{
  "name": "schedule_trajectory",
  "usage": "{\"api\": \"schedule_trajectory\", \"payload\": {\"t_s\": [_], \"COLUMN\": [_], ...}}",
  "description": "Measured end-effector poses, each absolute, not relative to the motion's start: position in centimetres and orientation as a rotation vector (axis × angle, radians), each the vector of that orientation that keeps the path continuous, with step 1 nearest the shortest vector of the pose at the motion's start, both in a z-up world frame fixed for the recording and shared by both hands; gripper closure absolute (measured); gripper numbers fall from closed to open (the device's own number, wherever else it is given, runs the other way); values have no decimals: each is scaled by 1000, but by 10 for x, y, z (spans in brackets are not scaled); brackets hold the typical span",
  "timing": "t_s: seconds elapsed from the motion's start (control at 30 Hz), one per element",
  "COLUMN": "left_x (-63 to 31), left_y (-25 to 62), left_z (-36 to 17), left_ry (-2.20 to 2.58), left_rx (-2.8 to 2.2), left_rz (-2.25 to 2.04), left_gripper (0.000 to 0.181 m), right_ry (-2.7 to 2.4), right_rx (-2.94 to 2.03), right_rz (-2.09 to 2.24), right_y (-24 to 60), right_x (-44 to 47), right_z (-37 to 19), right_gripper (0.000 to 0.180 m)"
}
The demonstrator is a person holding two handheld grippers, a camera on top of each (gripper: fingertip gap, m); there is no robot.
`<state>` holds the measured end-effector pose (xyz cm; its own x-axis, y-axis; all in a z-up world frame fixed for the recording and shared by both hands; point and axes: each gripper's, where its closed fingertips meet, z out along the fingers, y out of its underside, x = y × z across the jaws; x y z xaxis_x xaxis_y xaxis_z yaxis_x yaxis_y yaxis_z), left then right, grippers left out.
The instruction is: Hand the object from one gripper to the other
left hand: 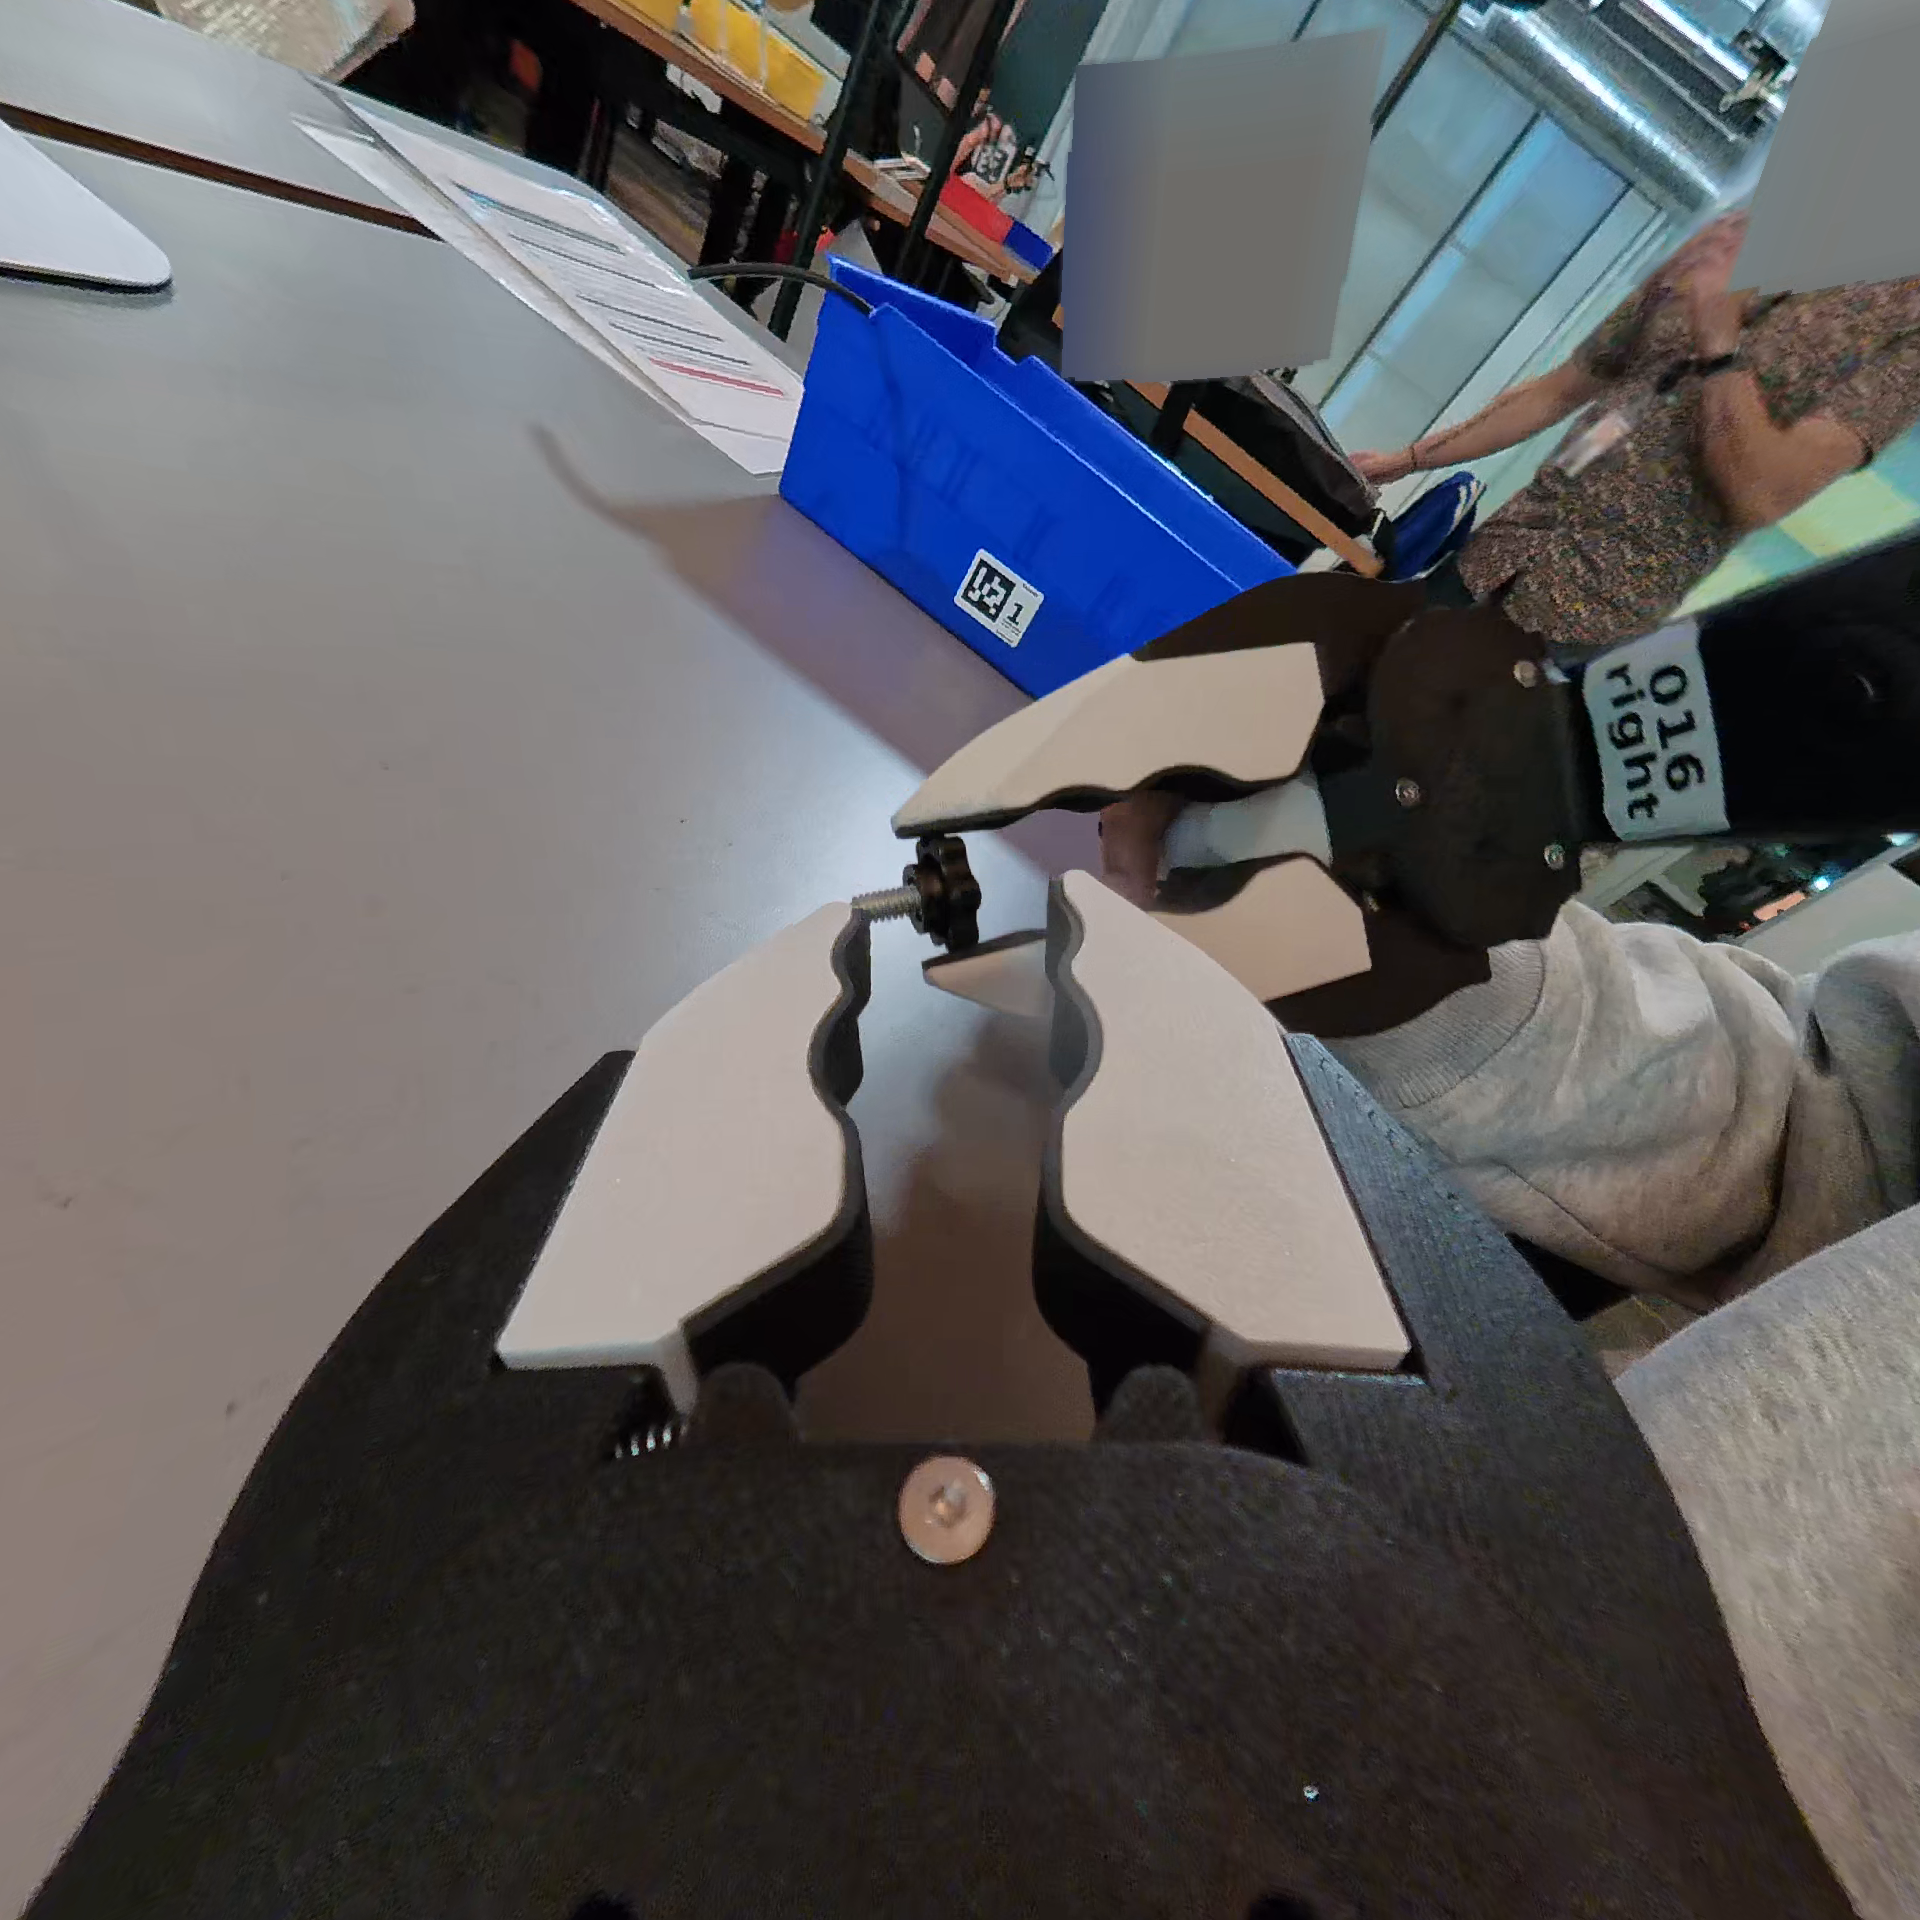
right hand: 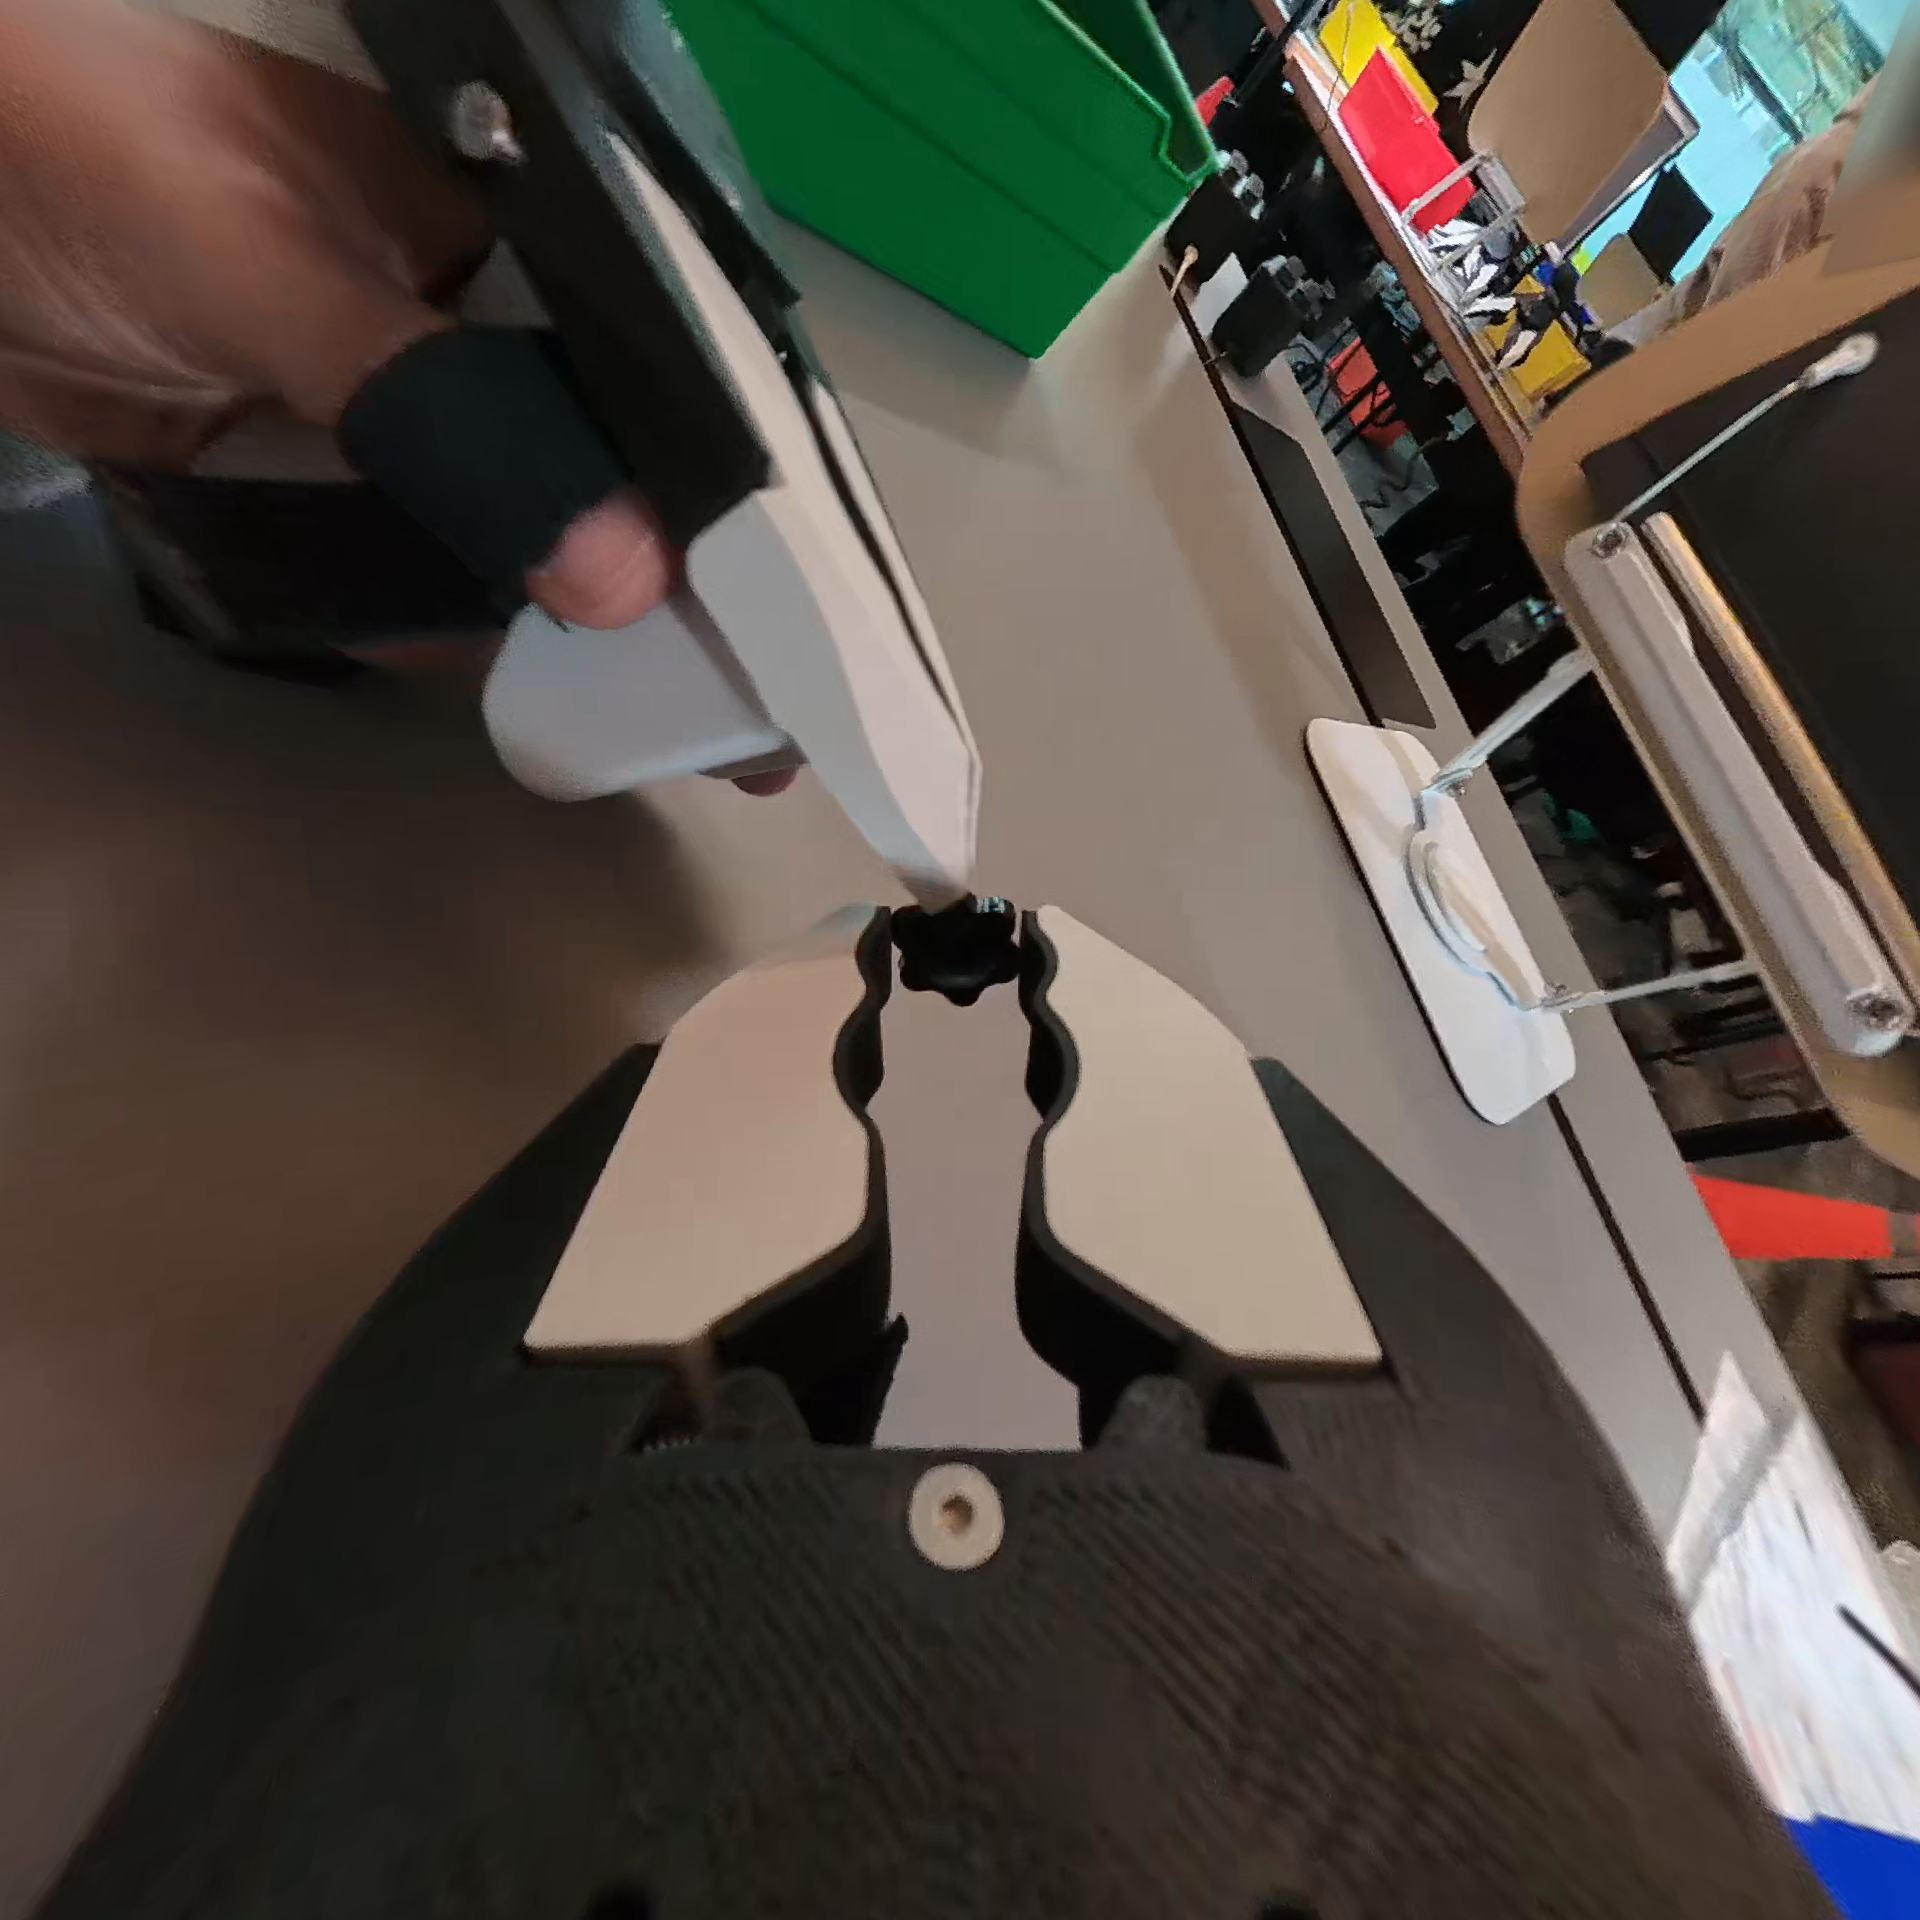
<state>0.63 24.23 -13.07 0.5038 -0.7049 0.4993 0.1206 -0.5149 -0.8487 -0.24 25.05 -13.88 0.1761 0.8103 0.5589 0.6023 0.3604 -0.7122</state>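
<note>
A small black star knob [left hand: 943, 891] with a silver threaded stud [left hand: 878, 902] is held above the grey table [left hand: 312, 727]. My right gripper [left hand: 923, 899] comes in from the right and is shut on the knob, one fingertip above it and one below. In the right wrist view the knob [right hand: 951, 956] sits pinched between the tips of my right gripper [right hand: 954, 927]. My left gripper [left hand: 956, 912] is open, with its fingertips either side of the knob and the stud close to its left fingertip. One of the left gripper's fingers [right hand: 883, 727] reaches down to the knob from the upper left.
A blue bin [left hand: 987, 499] and a printed sheet [left hand: 623, 301] lie on the table beyond the grippers. A green bin [right hand: 935, 156] stands at the far end. A white flat stand base [right hand: 1434, 914] sits near the table's right edge. A person [left hand: 1662, 436] stands behind. Only a small space, under 4 cm, lies between the two pairs of fingers.
</note>
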Motion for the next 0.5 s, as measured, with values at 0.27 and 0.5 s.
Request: {"api": "schedule_trajectory", "payload": {"t_s": [0.27, 0.5], "left_x": [5, 6], "left_y": [245, 244], "left_z": [-138, -138], "left_ry": [493, 506], "left_rx": [-1892, -1888], "left_rz": [-1037, -1067], "left_gripper": [151, 156], "right_ry": [-1548, -1549], "right_rx": [-1273, -1258], "right_rz": [214, 215], "right_y": [242, 241], "right_x": [-9, -9], "right_z": [-138, -137], "right_gripper": [156, 156]}}
